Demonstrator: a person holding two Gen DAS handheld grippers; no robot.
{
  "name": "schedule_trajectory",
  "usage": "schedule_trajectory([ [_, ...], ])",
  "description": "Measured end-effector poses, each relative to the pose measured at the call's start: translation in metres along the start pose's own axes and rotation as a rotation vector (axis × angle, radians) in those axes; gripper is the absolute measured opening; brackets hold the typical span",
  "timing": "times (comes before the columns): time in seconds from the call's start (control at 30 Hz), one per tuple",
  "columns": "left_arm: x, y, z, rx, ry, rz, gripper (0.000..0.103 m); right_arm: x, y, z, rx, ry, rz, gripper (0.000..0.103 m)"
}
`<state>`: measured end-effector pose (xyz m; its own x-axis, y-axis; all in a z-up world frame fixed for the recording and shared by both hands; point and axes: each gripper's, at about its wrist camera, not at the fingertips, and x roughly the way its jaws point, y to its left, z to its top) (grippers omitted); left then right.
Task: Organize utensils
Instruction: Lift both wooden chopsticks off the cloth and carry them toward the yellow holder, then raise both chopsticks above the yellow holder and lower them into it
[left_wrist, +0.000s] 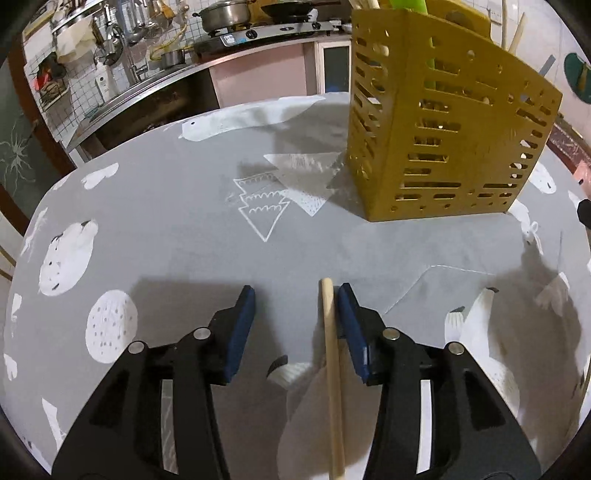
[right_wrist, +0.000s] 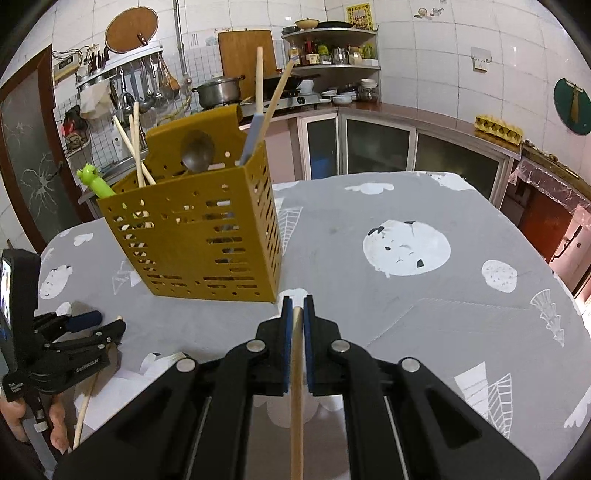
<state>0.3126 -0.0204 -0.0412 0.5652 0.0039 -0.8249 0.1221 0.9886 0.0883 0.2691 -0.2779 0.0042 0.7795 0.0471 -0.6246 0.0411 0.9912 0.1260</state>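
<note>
A yellow slotted utensil holder (left_wrist: 443, 147) (right_wrist: 192, 236) stands on the grey patterned tablecloth (left_wrist: 166, 240). It holds several chopsticks, a dark spoon (right_wrist: 197, 151) and a green-handled tool (right_wrist: 94, 181). My left gripper (left_wrist: 297, 291) (right_wrist: 107, 323) is open, low over the cloth. A wooden chopstick (left_wrist: 332, 369) (right_wrist: 86, 402) lies between its jaws, close beside the right pad and far from the left one. My right gripper (right_wrist: 297, 301) is shut on a second wooden chopstick (right_wrist: 296, 387), in front of the holder's right corner.
A person's hand (right_wrist: 55, 424) grips the left gripper's handle. Behind the table runs a kitchen counter with a stove and steel pot (right_wrist: 218, 90), and ladles hang on a rack (right_wrist: 147, 81). The table's far edge (right_wrist: 369, 177) lies beyond the holder.
</note>
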Motion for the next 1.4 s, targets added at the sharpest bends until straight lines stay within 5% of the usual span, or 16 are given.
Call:
schedule_trajectory([
  [0.27, 0.0, -0.005, 0.009, -0.008, 0.047, -0.045, 0.006, -0.004, 0.004, 0.002, -0.002, -0.012, 0.0, 0.006],
  [0.5, -0.015, 0.003, 0.006, -0.07, 0.017, -0.07, 0.005, -0.025, 0.001, 0.006, 0.0, -0.05, -0.004, 0.006],
  [1.0, -0.145, 0.029, -0.025, -0.135, -0.388, -0.091, 0.005, -0.086, 0.009, 0.009, -0.011, -0.229, 0.026, 0.006],
  [1.4, -0.197, 0.013, -0.038, -0.097, -0.576, -0.042, 0.005, -0.138, 0.003, -0.012, -0.016, -0.439, 0.012, 0.006],
])
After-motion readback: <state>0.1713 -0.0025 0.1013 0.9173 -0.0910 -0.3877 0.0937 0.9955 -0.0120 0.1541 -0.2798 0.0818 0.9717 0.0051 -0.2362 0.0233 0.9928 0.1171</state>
